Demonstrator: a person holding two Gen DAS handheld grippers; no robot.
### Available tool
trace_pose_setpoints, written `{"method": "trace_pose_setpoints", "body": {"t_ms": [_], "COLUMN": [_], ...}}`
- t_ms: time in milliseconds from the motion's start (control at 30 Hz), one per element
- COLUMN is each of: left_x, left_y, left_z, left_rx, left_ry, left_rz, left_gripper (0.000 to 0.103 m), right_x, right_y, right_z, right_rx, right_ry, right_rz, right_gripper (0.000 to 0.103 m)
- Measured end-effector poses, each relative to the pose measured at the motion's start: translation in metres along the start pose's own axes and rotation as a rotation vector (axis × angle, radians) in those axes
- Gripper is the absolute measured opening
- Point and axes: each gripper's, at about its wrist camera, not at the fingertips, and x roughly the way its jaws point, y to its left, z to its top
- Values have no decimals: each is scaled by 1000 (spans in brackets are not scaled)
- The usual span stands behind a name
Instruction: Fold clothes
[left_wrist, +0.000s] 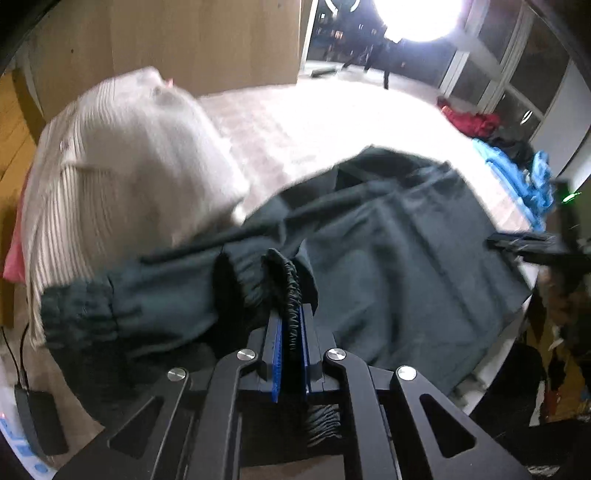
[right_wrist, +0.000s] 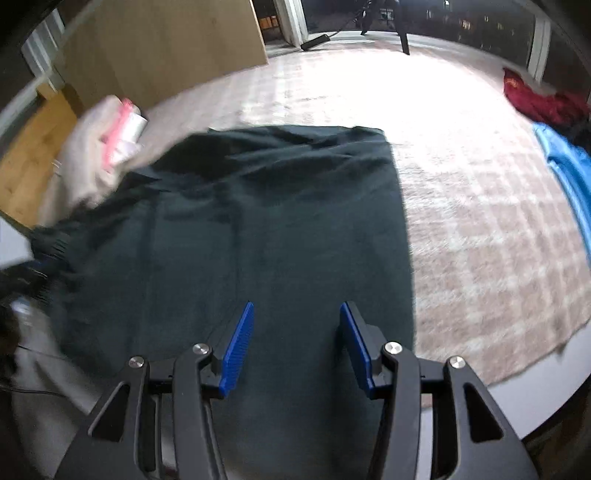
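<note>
A dark green garment (left_wrist: 388, 240) with elastic cuffs lies spread on a pale checked cover (left_wrist: 314, 125). My left gripper (left_wrist: 291, 314) is shut on an elastic cuff (left_wrist: 290, 291) of it, the gathered fabric pinched between the blue pads. In the right wrist view the same dark green garment (right_wrist: 277, 229) lies flat. My right gripper (right_wrist: 297, 314) is open and empty just above its near part. The right gripper also shows at the right edge of the left wrist view (left_wrist: 524, 245).
A cream ribbed sweater (left_wrist: 122, 166) lies on the left, over something pink (left_wrist: 14, 258). Red (right_wrist: 543, 99) and blue clothes (right_wrist: 569, 173) lie at the far right. A wooden board (right_wrist: 166, 48) stands behind. A black box with cable (left_wrist: 37, 417) lies at near left.
</note>
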Motion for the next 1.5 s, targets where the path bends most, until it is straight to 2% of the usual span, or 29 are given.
{"method": "trace_pose_setpoints", "body": {"t_ms": [67, 133, 233, 300, 400, 500, 567, 600, 667, 733, 800, 867, 967, 1033, 1100, 1233, 1300, 1400, 1500], "left_x": [-15, -19, 11, 21, 22, 16, 2, -8, -28, -43, -40, -28, 2, 20, 35, 34, 31, 25, 12], "left_y": [-3, -2, 15, 23, 29, 27, 28, 30, 23, 10, -13, -33, -56, -63, -63, -58, -55, -55, -67], "left_z": [9, 14, 11, 6, 4, 3, 0, -2, -8, -13, -17, -24, -29, -34, -39, -40, -40, -40, -42], "left_rx": [21, 64, 44, 33, -2, 4, -8, -23, -22, -3, 46, 98, 148, 160, 170, 151, 137, 110, 88], "left_ry": [-60, -91, 34, 54, 58, 65, 50, 36, 8, -13, -5, 27, 89, 124, 163, 154, 143, 123, 86], "left_rz": [-10, 28, 104, 127, 127, 166, 176, 180, 168, 141, 86, 17, -28, -25, 11, 20, 36, 55, 46], "left_gripper": [7, 8, 8, 10, 15, 25, 25, 23, 22, 22, 22, 23, 25, 25, 25, 25, 24, 24, 26], "right_x": [4, 4, -4, -14, -7, 21, 33, 29, 10, -17, -35, -40, -37, -30, -24, -14, -11, -16, -38], "right_y": [-13, -28, -35, -26, 1, 18, 13, 7, -9, -21, -24, -25, -21, -16, -10, -6, -3, -3, -22], "right_z": [2, 5, 16, 26, 43, 63, 75, 78, 80, 73, 57, 40, 16, 5, -7, -25, -31, -29, -6], "right_rx": [44, 109, 147, 108, -23, -100, -89, -65, 0, 9, -33, -47, -68, -75, -82, -125, -150, -195, -196], "right_ry": [-12, -28, -53, -93, -82, -35, 1, -2, -41, -87, -94, -75, -47, -36, -29, -26, -22, 9, -24], "right_rz": [-49, -85, 4, 71, 87, 52, 12, 24, 102, 139, 115, 122, 121, 119, 117, 69, 47, 17, 31], "right_gripper": [47, 47, 47, 48, 48, 48, 48, 48, 48, 48, 48, 48, 47, 48, 48, 49, 54, 55, 55]}}
